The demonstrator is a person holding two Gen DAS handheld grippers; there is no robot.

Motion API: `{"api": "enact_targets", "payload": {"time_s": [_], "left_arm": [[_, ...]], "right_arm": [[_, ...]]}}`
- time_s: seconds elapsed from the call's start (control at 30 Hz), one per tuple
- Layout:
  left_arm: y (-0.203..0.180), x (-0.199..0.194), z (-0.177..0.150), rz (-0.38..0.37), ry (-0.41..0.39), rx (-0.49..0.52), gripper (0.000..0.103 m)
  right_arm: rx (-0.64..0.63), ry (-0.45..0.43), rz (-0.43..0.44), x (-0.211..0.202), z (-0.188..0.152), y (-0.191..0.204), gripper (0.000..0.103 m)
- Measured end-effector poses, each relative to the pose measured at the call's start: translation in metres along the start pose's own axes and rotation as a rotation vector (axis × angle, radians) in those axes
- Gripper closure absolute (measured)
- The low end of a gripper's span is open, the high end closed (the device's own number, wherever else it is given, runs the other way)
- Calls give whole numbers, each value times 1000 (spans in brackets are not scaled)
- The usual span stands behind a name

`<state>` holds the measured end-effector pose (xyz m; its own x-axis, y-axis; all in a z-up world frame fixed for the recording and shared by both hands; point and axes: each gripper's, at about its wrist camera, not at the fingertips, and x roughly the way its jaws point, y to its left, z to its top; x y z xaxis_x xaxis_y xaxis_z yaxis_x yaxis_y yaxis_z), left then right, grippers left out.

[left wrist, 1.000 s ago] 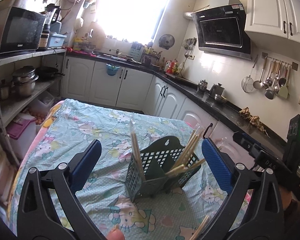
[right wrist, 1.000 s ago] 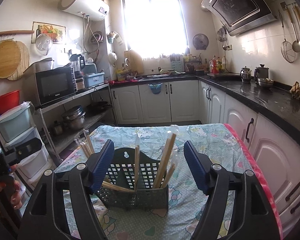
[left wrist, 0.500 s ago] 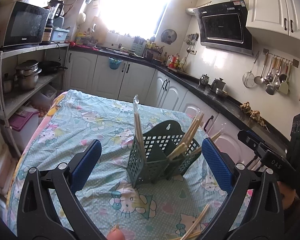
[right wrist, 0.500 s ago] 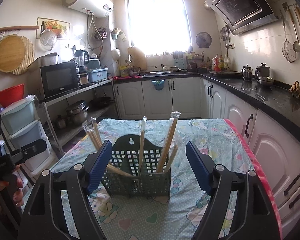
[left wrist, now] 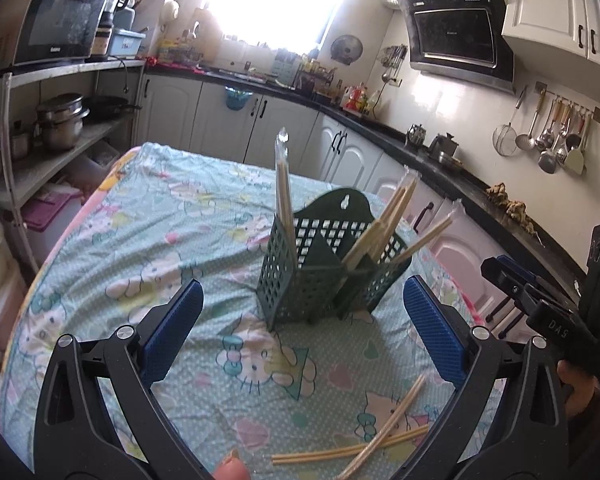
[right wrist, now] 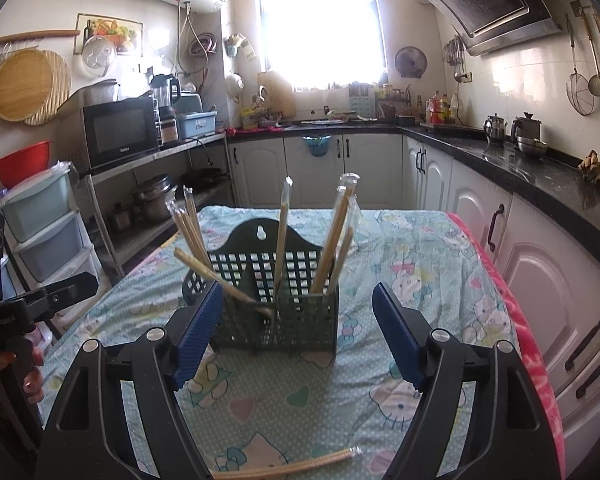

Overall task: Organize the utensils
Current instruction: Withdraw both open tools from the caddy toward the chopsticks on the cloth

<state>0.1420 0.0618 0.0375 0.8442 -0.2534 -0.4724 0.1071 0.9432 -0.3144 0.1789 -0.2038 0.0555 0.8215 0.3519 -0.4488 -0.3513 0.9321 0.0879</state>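
Both your grippers have dropped lower – left gripper (left wrist: 302, 330) and right gripper (right wrist: 296, 332) gape empty, green holder (right wrist: 278, 300) at twelve o'clock, wrapped chopsticks (left wrist: 364, 444) loose at six

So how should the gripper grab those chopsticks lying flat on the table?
Best guess: pinch the loose chopsticks near the middle of one stick, coming from above, fingers either side of its thin width. They lie flat and crossed on the tablecloth, so there's no room to slide underneath. The left gripper is open and seems nearest.
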Motion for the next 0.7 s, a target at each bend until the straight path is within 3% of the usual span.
{"api": "enact_targets", "payload": {"time_s": [0.7], "left_arm": [[-6, 11, -40, 12, 143, 5, 11]], "right_arm": [[3, 109, -41, 0, -41, -21, 28]]}}
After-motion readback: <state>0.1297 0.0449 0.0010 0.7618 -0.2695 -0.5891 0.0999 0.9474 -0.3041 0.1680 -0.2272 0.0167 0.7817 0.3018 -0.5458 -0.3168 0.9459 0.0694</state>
